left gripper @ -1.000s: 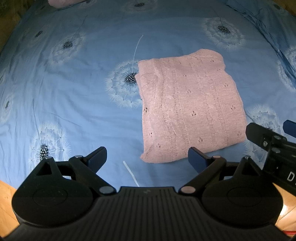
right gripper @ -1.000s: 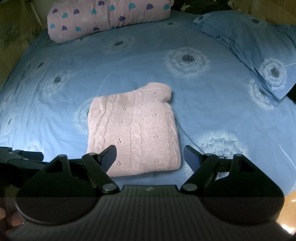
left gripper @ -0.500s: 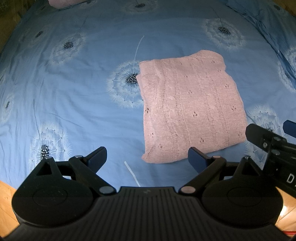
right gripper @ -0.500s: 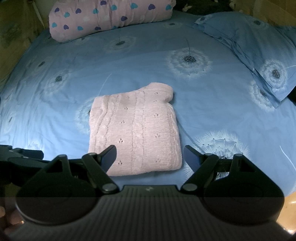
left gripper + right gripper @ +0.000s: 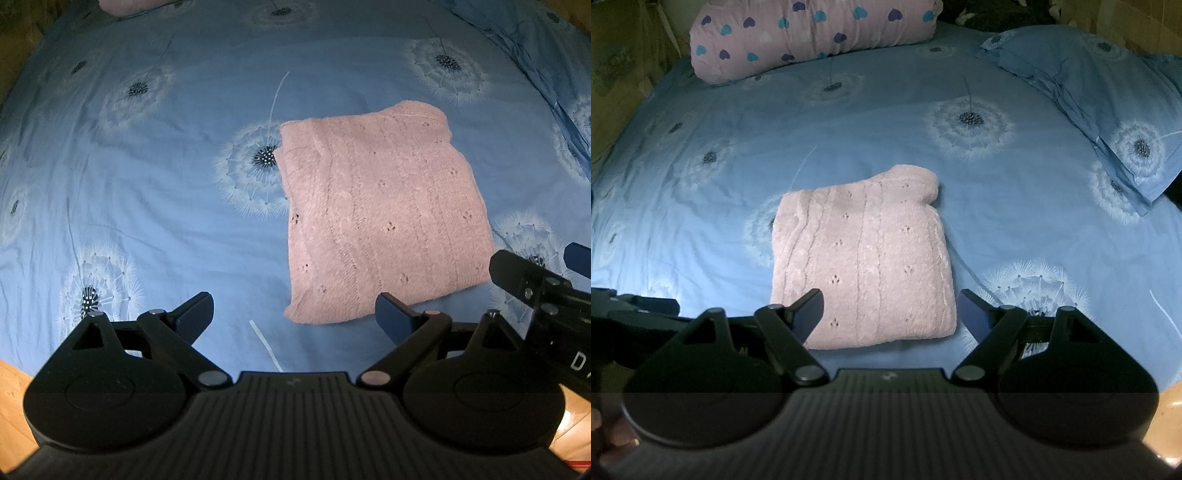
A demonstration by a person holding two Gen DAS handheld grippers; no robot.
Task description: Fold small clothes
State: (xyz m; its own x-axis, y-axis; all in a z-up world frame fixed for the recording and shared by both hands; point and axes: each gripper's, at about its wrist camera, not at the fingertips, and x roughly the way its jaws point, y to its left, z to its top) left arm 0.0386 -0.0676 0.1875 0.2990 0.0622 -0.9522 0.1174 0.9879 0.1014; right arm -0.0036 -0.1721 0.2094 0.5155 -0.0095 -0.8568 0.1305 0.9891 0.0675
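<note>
A pink knitted sweater (image 5: 380,218) lies folded into a compact rectangle on the blue dandelion-print bedsheet (image 5: 147,184). It also shows in the right wrist view (image 5: 860,258). My left gripper (image 5: 294,314) is open and empty, held above the sheet near the sweater's near left corner. My right gripper (image 5: 892,314) is open and empty, just short of the sweater's near edge. The right gripper's body shows at the right edge of the left wrist view (image 5: 543,291).
A pink bolster with coloured hearts (image 5: 812,33) lies at the far end of the bed. A blue dandelion pillow (image 5: 1100,96) lies at the far right. Wooden floor (image 5: 11,384) shows below the near edge of the bed.
Both grippers have drawn back slightly from the sweater. The sweater has not moved and both grippers stay open.
</note>
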